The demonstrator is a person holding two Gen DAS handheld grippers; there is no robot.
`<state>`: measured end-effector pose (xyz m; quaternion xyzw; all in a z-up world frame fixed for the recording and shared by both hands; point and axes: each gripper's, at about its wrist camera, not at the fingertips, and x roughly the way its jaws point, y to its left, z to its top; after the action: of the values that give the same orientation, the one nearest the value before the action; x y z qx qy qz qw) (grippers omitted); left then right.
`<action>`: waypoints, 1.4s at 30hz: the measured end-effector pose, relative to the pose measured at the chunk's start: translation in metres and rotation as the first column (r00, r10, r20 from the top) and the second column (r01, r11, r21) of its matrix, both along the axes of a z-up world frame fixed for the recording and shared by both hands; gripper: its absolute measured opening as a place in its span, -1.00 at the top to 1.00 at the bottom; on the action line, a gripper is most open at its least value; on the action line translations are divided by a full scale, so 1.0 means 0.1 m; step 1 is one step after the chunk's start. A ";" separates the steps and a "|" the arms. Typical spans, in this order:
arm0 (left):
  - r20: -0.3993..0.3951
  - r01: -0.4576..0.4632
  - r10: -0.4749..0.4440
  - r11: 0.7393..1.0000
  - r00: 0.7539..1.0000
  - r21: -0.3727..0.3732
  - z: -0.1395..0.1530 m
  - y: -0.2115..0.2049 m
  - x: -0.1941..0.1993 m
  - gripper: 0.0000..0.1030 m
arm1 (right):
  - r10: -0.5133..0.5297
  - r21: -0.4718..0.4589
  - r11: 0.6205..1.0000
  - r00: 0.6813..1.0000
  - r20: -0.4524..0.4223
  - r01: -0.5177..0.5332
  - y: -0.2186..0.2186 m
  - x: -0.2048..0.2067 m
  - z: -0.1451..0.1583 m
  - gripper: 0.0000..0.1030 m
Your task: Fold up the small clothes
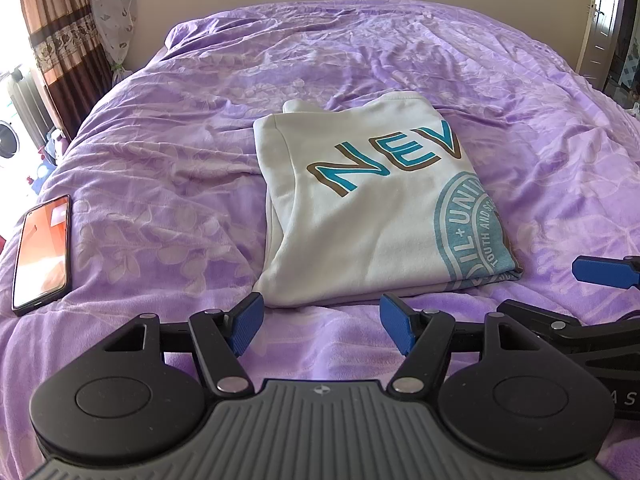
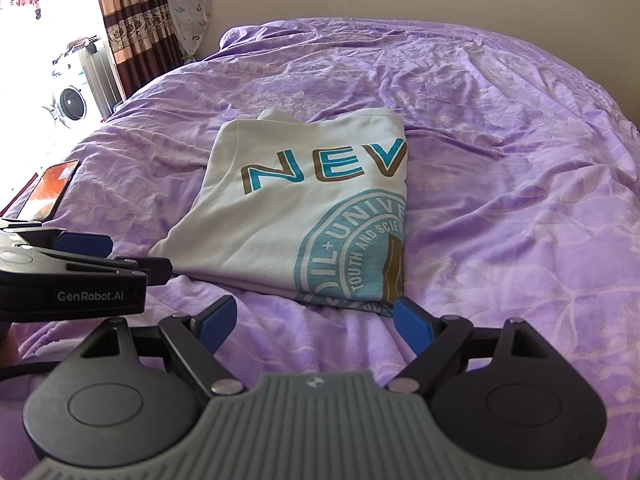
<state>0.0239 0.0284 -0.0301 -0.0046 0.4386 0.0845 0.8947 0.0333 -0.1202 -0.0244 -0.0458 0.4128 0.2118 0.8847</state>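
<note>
A white T-shirt (image 1: 360,208) (image 2: 304,208) with teal "NEV" lettering and a round teal seal lies folded into a rectangle on the purple bed cover. My left gripper (image 1: 322,324) hovers just short of the shirt's near edge, open, with nothing between its blue pads. My right gripper (image 2: 314,326) stands open near the shirt's near right corner, also holding nothing. One blue finger of the right gripper (image 1: 600,272) shows at the right edge of the left wrist view. The left gripper's body (image 2: 72,276) shows at the left of the right wrist view.
A phone (image 1: 42,250) (image 2: 54,188) with a lit orange screen lies on the bed to the left of the shirt. The purple bedspread (image 1: 400,60) stretches to the wall. Curtains (image 1: 60,40), a radiator and a washing machine (image 2: 74,102) stand beyond the bed's left edge; a door (image 1: 604,20) at right.
</note>
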 end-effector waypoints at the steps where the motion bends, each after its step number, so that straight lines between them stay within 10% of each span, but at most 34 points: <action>1: 0.000 0.000 0.000 1.000 1.000 0.000 0.00 0.00 0.00 -0.51 | 0.000 0.000 1.000 1.000 0.000 0.000 0.00 0.00 0.00 -0.58; 42: 0.011 0.001 -0.001 1.000 1.000 0.013 0.03 -0.01 0.00 -0.51 | -0.001 0.002 1.000 1.000 -0.002 0.001 0.00 0.00 0.00 -0.58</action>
<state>0.0237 0.0276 -0.0272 0.0010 0.4331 0.0869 0.8971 0.0331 -0.1201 -0.0242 -0.0444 0.4133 0.2117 0.8845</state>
